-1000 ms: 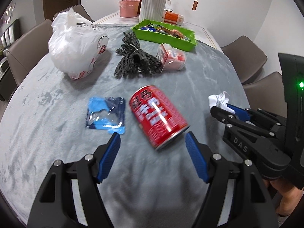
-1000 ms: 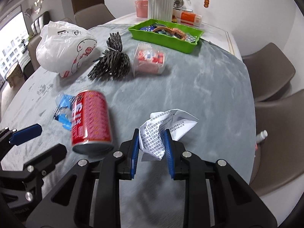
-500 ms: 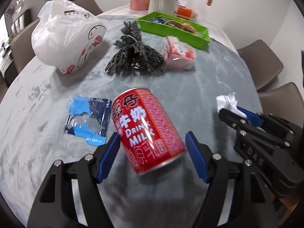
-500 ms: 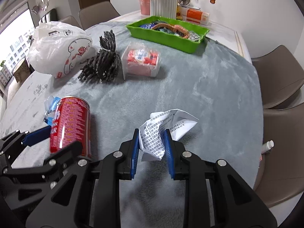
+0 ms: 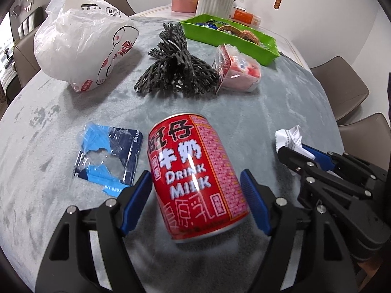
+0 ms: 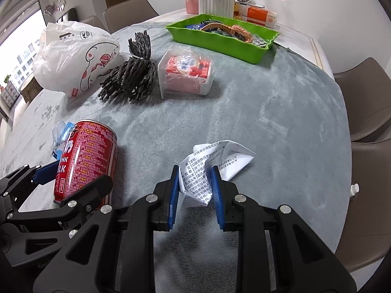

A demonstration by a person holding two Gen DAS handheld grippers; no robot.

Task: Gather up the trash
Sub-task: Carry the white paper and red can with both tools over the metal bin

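Fingers (image 5: 136,202) of the left gripper (image 5: 195,202) are seen spread wide on either side of the red milk can (image 5: 195,178), which lies on its side on the grey tabletop (image 5: 281,102). A gap is visible between the right pad and the can wall; contact on the left pad cannot be confirmed, so no grasp is recorded. The right gripper (image 6: 195,193) is noted nearly closed, its blue pads pressed against a crumpled printed paper (image 6: 210,168), which is judged to be held.

Step in hand, by judgement: the paper is secured and the can is being straddled for pickup. The next move is judged to call for closure of the left fingers across the can's body, squarely, since a round can lying tilted may roll or slip out of a skewed pinch.

Other items observed on the tabletop: a torn blue wrapper (image 5: 107,156) just left of the can, a white plastic bag (image 5: 80,41) at the far left, a black tied bundle (image 5: 176,73), a clear packet with red contents (image 5: 237,70), and a green tray (image 5: 227,37) at the far end. The white plastic bag is judged a likely receptacle for the trash; this cannot be confirmed.
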